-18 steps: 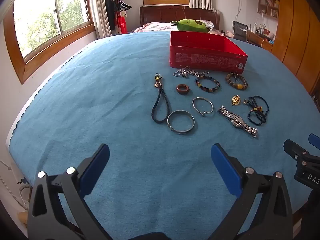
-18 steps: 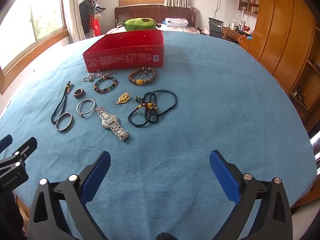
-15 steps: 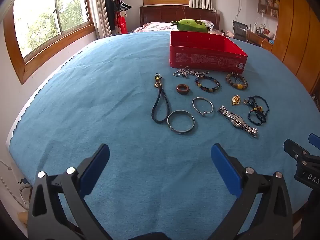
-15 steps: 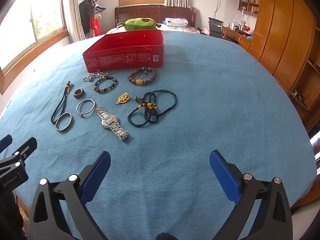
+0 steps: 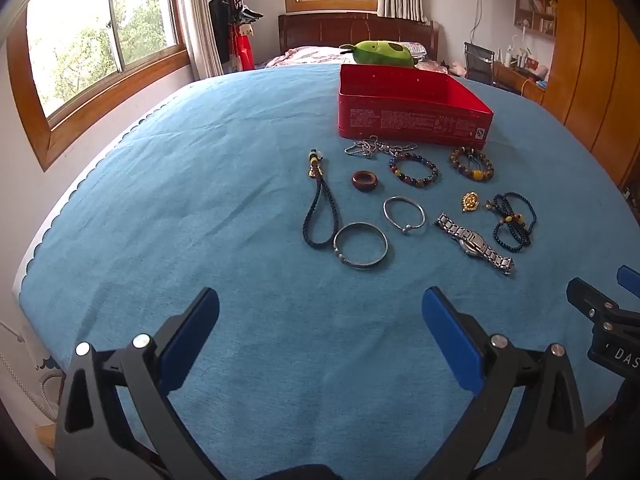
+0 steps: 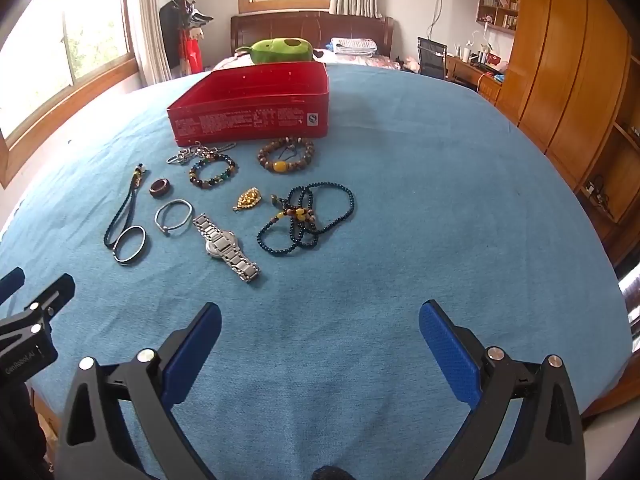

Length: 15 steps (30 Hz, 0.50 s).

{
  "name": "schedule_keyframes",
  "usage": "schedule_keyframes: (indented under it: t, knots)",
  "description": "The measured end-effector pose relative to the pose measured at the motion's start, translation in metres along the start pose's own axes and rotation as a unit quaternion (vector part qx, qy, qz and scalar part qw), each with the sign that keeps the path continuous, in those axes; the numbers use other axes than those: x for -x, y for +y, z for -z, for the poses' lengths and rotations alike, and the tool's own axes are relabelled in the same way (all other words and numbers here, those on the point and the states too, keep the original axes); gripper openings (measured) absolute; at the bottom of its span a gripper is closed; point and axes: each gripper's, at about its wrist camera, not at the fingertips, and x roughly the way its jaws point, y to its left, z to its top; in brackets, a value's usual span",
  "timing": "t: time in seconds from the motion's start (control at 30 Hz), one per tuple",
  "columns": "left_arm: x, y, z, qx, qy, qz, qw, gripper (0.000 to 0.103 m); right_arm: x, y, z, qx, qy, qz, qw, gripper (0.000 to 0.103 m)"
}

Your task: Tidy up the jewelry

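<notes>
Several pieces of jewelry lie on a blue cloth in front of an open red box [image 5: 412, 112] [image 6: 252, 116]. They include a silver bangle [image 5: 361, 245] [image 6: 129, 245], a thin silver bracelet [image 5: 404, 213] [image 6: 173, 216], a steel watch [image 5: 474, 242] [image 6: 226, 247], a dark bead necklace [image 5: 514, 222] [image 6: 306, 218], a gold pendant [image 5: 469, 201] [image 6: 248, 199], two bead bracelets [image 5: 414, 169] [image 6: 286, 155], a brown ring [image 5: 364, 180] [image 6: 160, 187], a braided cord [image 5: 320, 210] and a chain [image 5: 378, 147]. My left gripper [image 5: 320, 320] and right gripper [image 6: 320, 324] are open and empty, near the front edge.
The cloth covers a table [image 5: 180, 184] whose left edge is scalloped. A green plush toy [image 5: 380, 53] [image 6: 280, 50] and a bed lie behind the box. Wooden cabinets [image 6: 568, 92] stand on the right, windows on the left.
</notes>
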Motion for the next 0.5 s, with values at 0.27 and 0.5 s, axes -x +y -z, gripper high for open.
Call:
schedule_keyframes:
  t: [0.27, 0.5]
  knots:
    - [-0.001, -0.0018, -0.0009, 0.0, -0.001, 0.0, 1.0, 0.1, 0.0001, 0.0014, -0.0002, 0.0, -0.001, 0.001, 1.0, 0.099]
    - [-0.0005, -0.0004, -0.0006, -0.001, -0.001, 0.0, 1.0, 0.1, 0.0014, 0.0012, 0.0003, 0.001, -0.001, 0.001, 1.0, 0.099]
